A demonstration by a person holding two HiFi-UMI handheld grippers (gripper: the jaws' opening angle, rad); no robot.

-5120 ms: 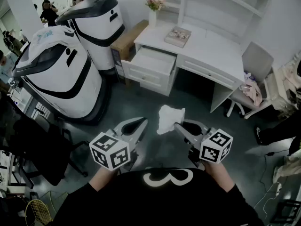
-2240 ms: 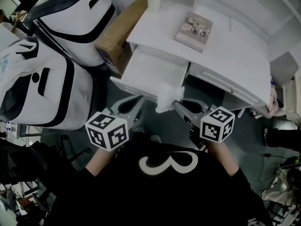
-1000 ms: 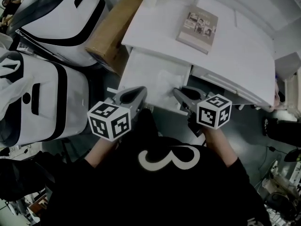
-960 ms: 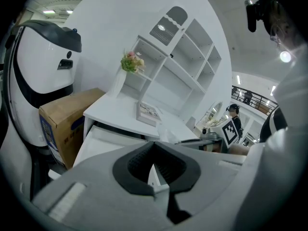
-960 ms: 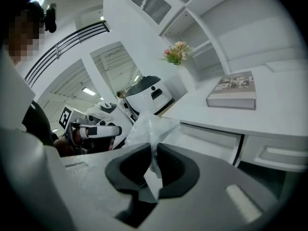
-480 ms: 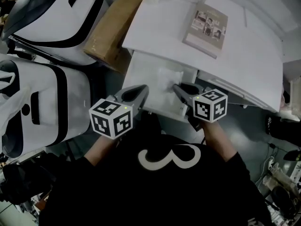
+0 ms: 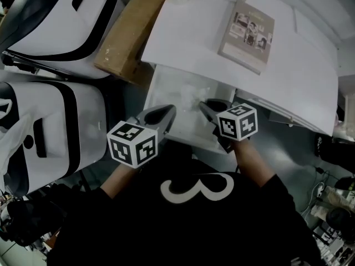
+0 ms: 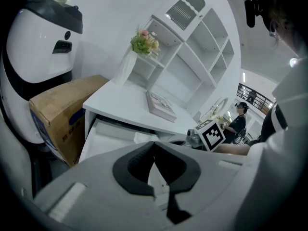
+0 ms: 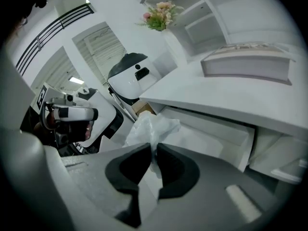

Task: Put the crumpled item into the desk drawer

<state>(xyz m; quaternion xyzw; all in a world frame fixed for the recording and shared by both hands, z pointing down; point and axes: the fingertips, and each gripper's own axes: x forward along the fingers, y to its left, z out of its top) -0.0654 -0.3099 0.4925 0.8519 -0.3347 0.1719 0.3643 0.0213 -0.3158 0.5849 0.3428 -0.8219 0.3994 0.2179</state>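
crumpled item = thin white wad, looks like plastic film or tissue, can't tell which. right gripper is clenched on a bunched part of it and the rest puffs out beyond the tips. The wad hangs over the inside of the open drawer, toward the drawer's right half; contact with the drawer floor not readable

Handling, judged: very light, soft and springy, no breakage risk. Likely to puff open on release, may cling to the pads and drift rather than drop. A thick fold is the right place to hold it, as now; one loose layer would slip or tear

left gripper has its jaws pressed together with nothing between them, over the drawer's front-left part

Edges/room:
- desk top overhangs the drawer's back, so reach deeper in is capped there
- the drawer's front wall lies under both grippers
- the drawer's right wall is close beside the right gripper
- nothing else seen in the drawer, so there is room to lower mid-drawer and let go

cardboard box left of the drawer and book beyond the drawer's back on the top are both out of the path
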